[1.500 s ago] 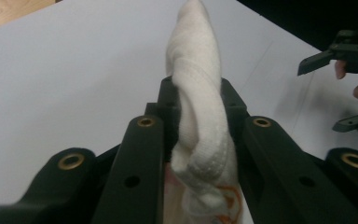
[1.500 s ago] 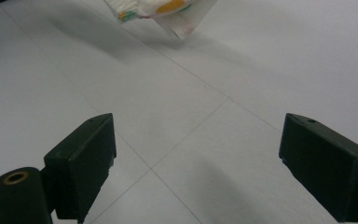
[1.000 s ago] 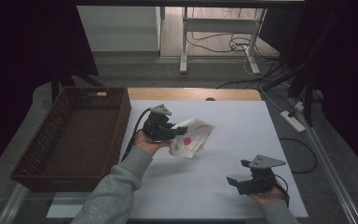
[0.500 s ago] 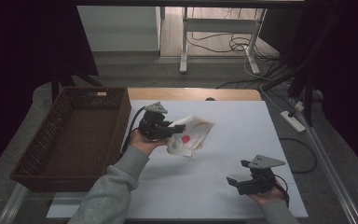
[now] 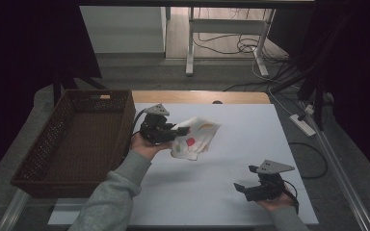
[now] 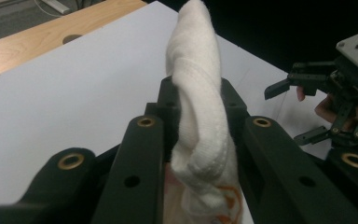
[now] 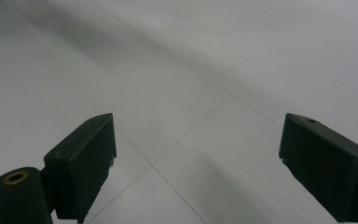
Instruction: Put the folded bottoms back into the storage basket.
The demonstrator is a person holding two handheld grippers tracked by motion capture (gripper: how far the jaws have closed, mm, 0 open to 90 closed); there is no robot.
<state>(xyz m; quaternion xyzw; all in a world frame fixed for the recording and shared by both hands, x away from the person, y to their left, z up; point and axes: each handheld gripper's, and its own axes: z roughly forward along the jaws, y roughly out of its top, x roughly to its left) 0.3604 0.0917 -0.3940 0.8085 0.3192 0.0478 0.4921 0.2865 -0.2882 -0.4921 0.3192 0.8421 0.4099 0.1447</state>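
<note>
Jaws of our left gripper (image 5: 176,131) pinch the white printed cloth (image 5: 196,137) above the tabletop (image 5: 250,125) just right of the wicker basket (image 5: 77,134), so we judge a carry into it comes next, while our right gripper (image 5: 250,187) waits wide open and empty.

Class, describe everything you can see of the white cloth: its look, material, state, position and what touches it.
The white cloth looks soft and knitted, like a towel or sock, with red and orange printed marks. It is bunched and folded, not spread flat. The left tool is shut on one end, its black jaws pinching a thick fold, as the left gripper view shows. The free end hangs out toward the right over the white table, beside the wicker basket; whether it touches the table is unclear.
</note>
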